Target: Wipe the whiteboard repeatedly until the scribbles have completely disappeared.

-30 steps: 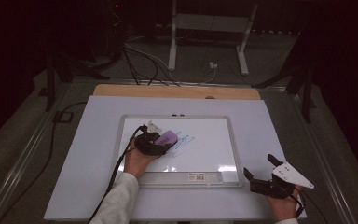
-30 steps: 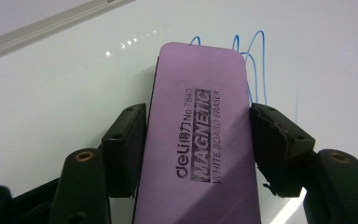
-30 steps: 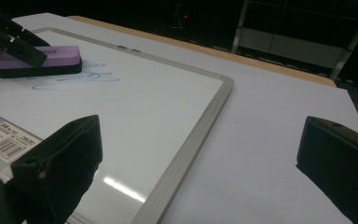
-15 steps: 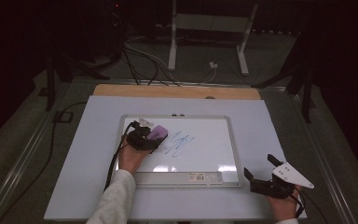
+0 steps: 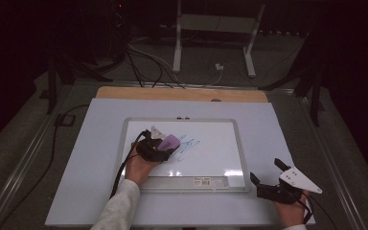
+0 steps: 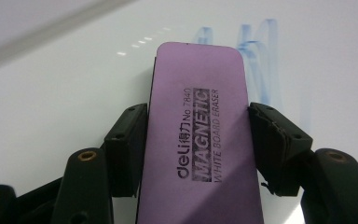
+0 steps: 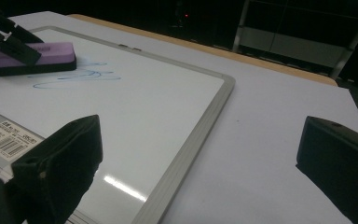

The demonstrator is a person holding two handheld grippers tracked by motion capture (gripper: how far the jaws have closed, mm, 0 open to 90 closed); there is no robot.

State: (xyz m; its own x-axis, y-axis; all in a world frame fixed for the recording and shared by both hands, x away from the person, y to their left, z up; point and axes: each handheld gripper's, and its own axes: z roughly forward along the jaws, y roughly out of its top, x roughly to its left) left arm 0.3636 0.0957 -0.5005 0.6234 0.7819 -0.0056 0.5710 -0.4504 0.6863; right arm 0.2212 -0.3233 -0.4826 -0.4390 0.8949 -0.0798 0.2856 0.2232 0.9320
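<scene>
Midway, seemingly: left gripper (image 5: 165,145) pinches the purple eraser (image 6: 198,135) flat on the whiteboard (image 5: 220,165), blue scribble (image 5: 188,146) just right unerased; right gripper (image 5: 268,179) rests spread, near right

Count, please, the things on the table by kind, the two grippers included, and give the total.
Whiteboard: 1
Purple eraser, held in the left gripper: 1
Grippers, left and right gripper: 2
White table cover under the board: 1
Total: 5
</scene>
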